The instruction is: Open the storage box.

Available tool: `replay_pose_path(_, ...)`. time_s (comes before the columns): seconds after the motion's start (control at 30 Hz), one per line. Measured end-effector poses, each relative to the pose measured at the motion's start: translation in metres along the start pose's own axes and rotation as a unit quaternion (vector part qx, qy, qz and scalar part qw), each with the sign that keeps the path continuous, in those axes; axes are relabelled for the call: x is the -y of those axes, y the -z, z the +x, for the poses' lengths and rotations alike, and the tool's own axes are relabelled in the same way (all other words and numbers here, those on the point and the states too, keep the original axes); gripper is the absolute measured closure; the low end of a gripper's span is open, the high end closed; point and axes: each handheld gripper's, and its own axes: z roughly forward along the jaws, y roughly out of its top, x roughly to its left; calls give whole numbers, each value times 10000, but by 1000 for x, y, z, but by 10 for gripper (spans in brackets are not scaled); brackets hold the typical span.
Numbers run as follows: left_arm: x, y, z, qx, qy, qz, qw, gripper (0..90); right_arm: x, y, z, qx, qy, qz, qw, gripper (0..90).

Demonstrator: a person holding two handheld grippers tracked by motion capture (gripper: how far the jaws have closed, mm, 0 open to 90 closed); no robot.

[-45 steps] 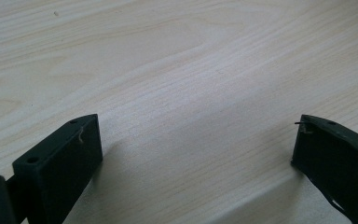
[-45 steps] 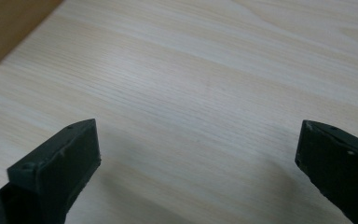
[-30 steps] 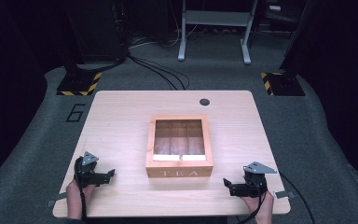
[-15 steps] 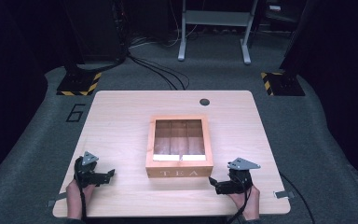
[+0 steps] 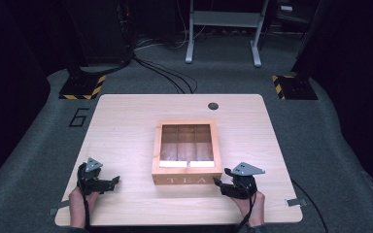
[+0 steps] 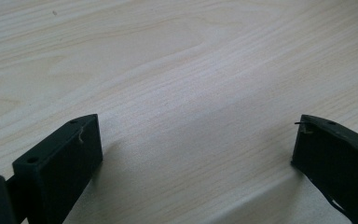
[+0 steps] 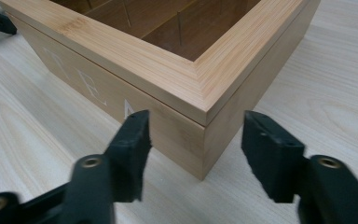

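High view looks down on a wooden tea box [image 5: 187,153] in the middle of the table [image 5: 126,126], with the left gripper [image 5: 108,183] far off to its side. Right gripper view shows what you cannot see from above: the right gripper [image 7: 196,135] has its jaws wide apart around the box's near corner. Left gripper view shows jaws apart over bare wood.
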Motion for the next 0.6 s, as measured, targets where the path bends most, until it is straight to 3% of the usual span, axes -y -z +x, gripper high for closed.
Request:
replay_pose_path(0.3,0,0,0,-5,12,-13,10000,12,0,0,0,-1,-29,-11,10000,610)
replay_pose_path(0.6,0,0,0,5,6,-1,10000,12,1,2,1,71,-4,-83,9999,662)
